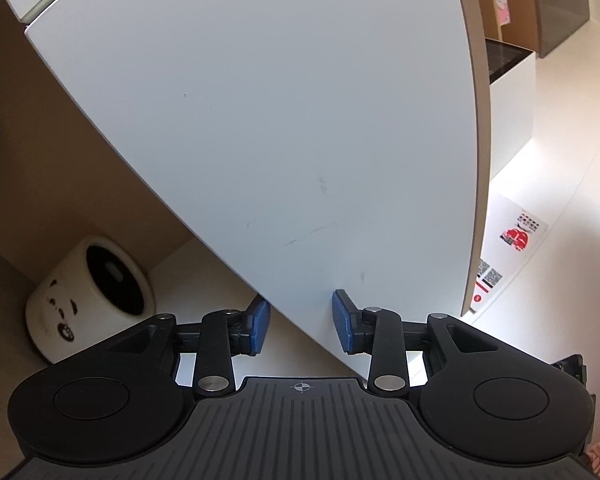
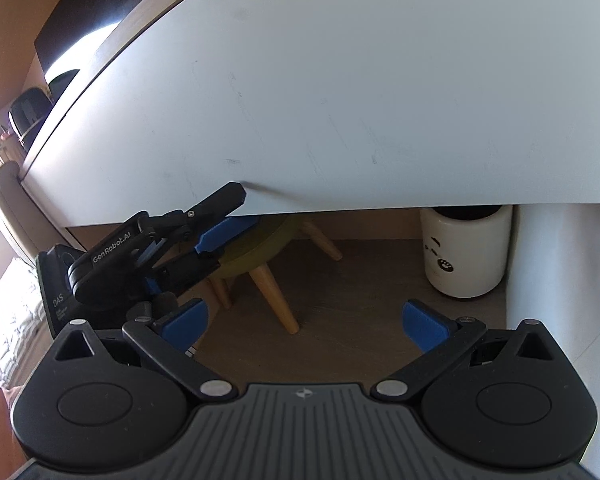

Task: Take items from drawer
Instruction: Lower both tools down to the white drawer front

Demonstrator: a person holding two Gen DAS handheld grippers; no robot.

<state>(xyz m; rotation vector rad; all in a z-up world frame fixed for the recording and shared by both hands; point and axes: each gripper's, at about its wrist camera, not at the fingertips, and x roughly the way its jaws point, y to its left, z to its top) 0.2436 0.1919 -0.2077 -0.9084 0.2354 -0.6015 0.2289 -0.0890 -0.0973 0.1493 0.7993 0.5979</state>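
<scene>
Two grippers sit at the white drawer front [image 2: 320, 100]. The left gripper [image 1: 300, 320] straddles the panel's lower edge with its jaws narrowly parted, one blue pad [image 1: 260, 326] behind the panel and one in front, neither visibly pressing. The right gripper [image 2: 305, 320] hangs wide and empty nearby, over the floor, where a wooden stool [image 2: 268, 248] and a white panda canister [image 2: 466, 252] stand. No items show; the drawer's inside is hidden. The risk, as I judge it: with so loose a hold, a pull could slip off the edge and the drawer stay shut.
</scene>
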